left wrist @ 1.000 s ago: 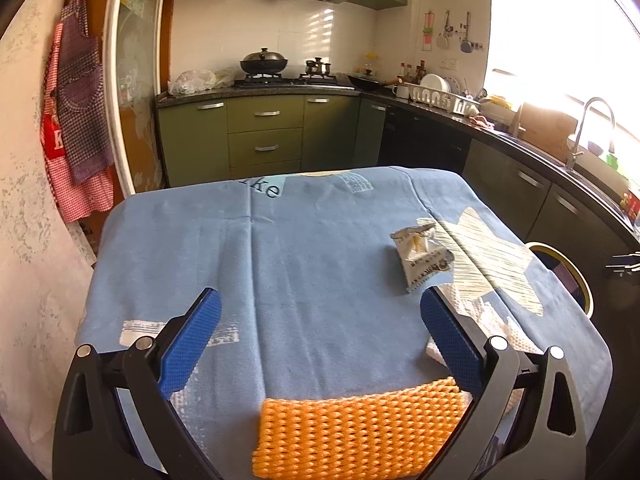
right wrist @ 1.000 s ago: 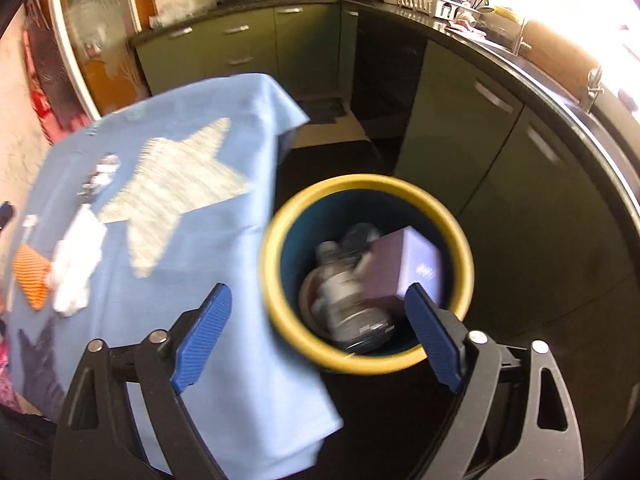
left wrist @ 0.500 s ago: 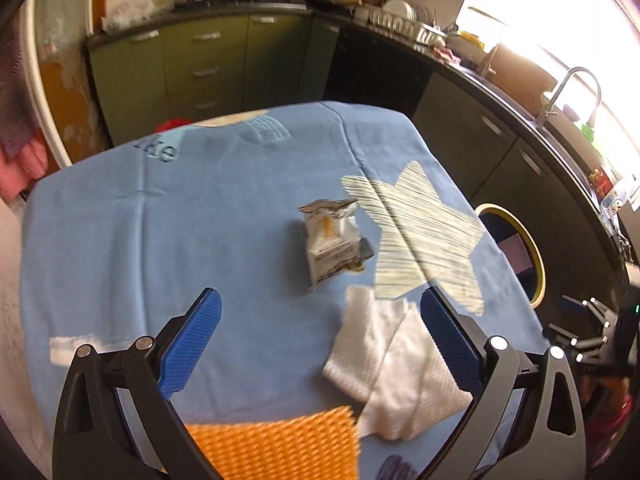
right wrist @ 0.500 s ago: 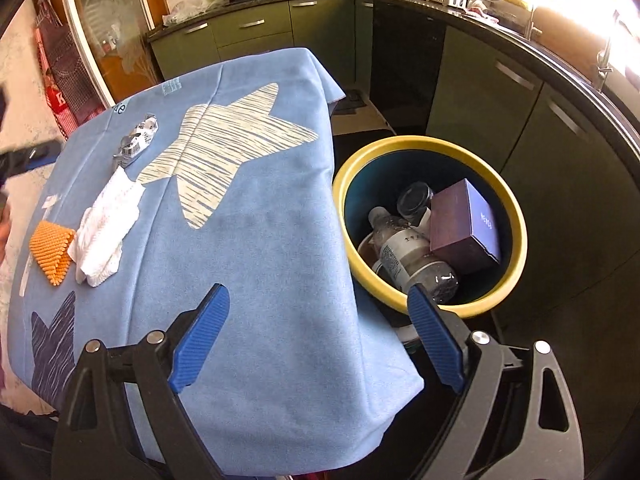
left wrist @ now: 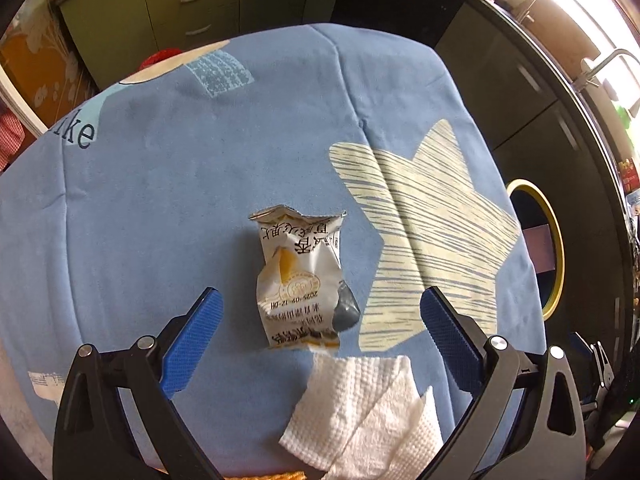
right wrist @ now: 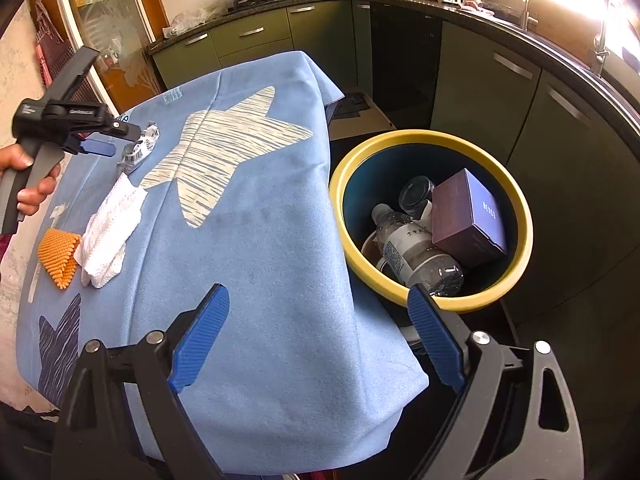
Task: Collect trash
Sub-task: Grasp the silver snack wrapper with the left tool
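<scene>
A crumpled white snack wrapper (left wrist: 302, 280) lies on the blue tablecloth (left wrist: 180, 200). My left gripper (left wrist: 320, 336) is open, its blue pads either side of the wrapper's near end, just above it. A white paper towel (left wrist: 360, 408) lies just below the wrapper. In the right wrist view the wrapper (right wrist: 140, 148), the towel (right wrist: 108, 232) and the left gripper (right wrist: 100, 140) show at the table's far left. My right gripper (right wrist: 316, 336) is open and empty over the table's near corner, beside the yellow-rimmed bin (right wrist: 436, 304).
The bin holds a plastic bottle (right wrist: 412, 248), a purple box (right wrist: 472, 216) and a jar. An orange mesh cloth (right wrist: 58, 254) lies by the towel. Dark green kitchen cabinets (right wrist: 500, 92) run behind the bin. The bin also shows in the left wrist view (left wrist: 554, 240).
My left gripper has moved forward and down over the wrapper, past the orange cloth and towel. My right gripper has pulled back from over the bin toward the table corner.
</scene>
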### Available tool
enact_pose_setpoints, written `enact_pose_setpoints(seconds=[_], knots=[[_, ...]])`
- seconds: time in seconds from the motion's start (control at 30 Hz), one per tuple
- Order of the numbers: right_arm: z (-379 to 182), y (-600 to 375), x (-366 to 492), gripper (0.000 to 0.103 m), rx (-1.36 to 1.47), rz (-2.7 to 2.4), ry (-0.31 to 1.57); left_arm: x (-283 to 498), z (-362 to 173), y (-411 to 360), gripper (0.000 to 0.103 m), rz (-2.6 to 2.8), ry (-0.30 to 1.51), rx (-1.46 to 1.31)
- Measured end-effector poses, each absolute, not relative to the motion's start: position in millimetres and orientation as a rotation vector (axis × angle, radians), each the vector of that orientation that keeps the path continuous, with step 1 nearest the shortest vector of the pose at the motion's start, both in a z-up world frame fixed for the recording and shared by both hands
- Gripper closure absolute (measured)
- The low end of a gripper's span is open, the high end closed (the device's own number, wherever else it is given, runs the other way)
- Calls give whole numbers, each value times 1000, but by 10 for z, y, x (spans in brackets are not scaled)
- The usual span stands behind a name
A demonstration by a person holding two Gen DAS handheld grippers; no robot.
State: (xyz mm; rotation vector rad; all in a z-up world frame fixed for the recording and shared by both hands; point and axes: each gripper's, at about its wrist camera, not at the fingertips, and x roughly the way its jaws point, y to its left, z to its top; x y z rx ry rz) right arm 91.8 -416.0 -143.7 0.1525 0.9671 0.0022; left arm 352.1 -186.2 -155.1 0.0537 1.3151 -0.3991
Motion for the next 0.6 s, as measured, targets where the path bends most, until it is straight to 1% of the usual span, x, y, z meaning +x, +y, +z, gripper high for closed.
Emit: enact_pose_setpoints(seconds=[0.03,0.1,0.13,0.2,0.23,0.3,0.47,0.6], knots=[[-1442,-4166,919,17,154,3,967,3544,-1574,-1882,9,-390,1318,63],[-1450,-4172,921,17,155,6,966,3574,-1611,-1928,20,-377,1325,93],[-1456,-4175,923,17,156,6,967,3592,-1629,-1948,23,-375,1329,100],[-1467,-4182,925,17,156,8,969,3618,-1669,-1983,34,-359,1344,112],[-1473,-4188,926,17,158,9,969,3623,-1682,-1995,37,-357,1349,117],[-1480,-4200,927,17,162,11,969,3626,-1707,-2013,46,-350,1356,135],[-1493,-4241,924,17,173,10,965,3626,-1716,-2043,56,-325,1353,164],[-1511,-4268,920,17,181,10,964,3616,-1693,-2078,58,-323,1346,179]])
